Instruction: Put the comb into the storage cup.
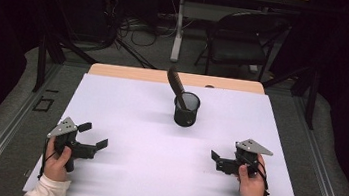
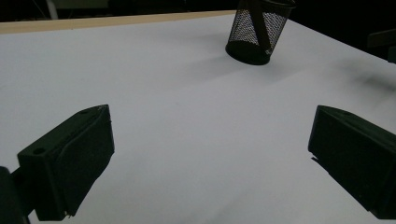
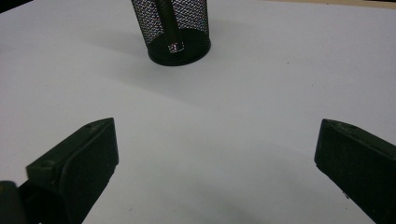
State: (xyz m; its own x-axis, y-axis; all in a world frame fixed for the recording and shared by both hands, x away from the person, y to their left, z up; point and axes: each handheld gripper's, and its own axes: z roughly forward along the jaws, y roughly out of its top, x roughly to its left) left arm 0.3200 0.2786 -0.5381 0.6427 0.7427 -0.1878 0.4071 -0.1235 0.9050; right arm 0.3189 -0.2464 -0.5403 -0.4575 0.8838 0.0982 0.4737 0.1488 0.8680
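A black mesh cup [image 1: 186, 110] stands upright on the white table top [image 1: 129, 122], a little beyond its middle. A dark long object [image 1: 176, 81] sits in it and leans toward the far left, well above the rim. My left gripper [image 1: 94, 135] rests near the front left, open, with nothing between its jaws. My right gripper [image 1: 224, 153] rests near the front right, also open and holding nothing. The left gripper [image 2: 210, 158] view has the cup [image 2: 259, 32] ahead at the upper right. In the right gripper [image 3: 215, 163] view the cup [image 3: 173, 28] is ahead at the upper left.
A bare wooden strip [image 1: 175, 78] runs along the table's far edge. Beyond it stand a black folding chair [image 1: 242, 41], a table leg [image 1: 178, 28] and loose cables [image 1: 120, 31] on the floor. Metal rails [image 1: 8, 123] flank the table.
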